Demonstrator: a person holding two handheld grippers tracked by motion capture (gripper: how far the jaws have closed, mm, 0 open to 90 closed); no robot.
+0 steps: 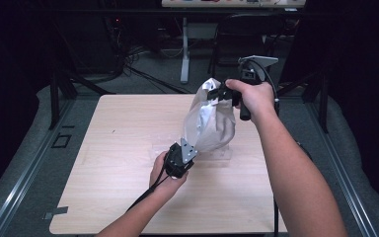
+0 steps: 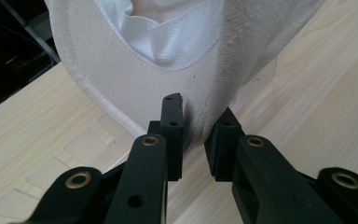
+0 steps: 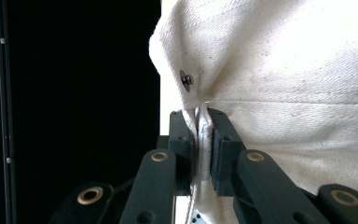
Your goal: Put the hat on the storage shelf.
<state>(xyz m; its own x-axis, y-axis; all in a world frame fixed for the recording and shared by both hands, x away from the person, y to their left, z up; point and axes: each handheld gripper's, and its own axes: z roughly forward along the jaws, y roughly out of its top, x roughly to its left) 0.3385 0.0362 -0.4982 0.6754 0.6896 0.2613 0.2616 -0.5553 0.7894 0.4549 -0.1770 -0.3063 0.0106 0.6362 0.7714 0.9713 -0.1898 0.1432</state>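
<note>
step: canvas bag (image 1: 211, 123) held up over bench (image 1: 118, 148), stretched between both | left gripper (image 2: 196, 135) pinching its lower edge | right gripper (image 3: 203, 140) clamped on top seam beside snap stud (image 3: 186, 80) | next, likely: open or fold it, keeping both grips firm

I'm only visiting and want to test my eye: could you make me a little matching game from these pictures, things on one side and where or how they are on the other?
Things:
1. left gripper
2. right gripper
3. cream canvas bag with white lining
4. clear flat plastic pieces
5. pale wooden table

Places or states:
A. lying flat on the tabletop
B. pinching the bag's lower end, near the table
C. held up between both grippers
D. clamped on a fold at the bag's upper end, beside a small metal snap
E. underneath everything

Pairs: 1-B, 2-D, 3-C, 4-A, 5-E
</note>
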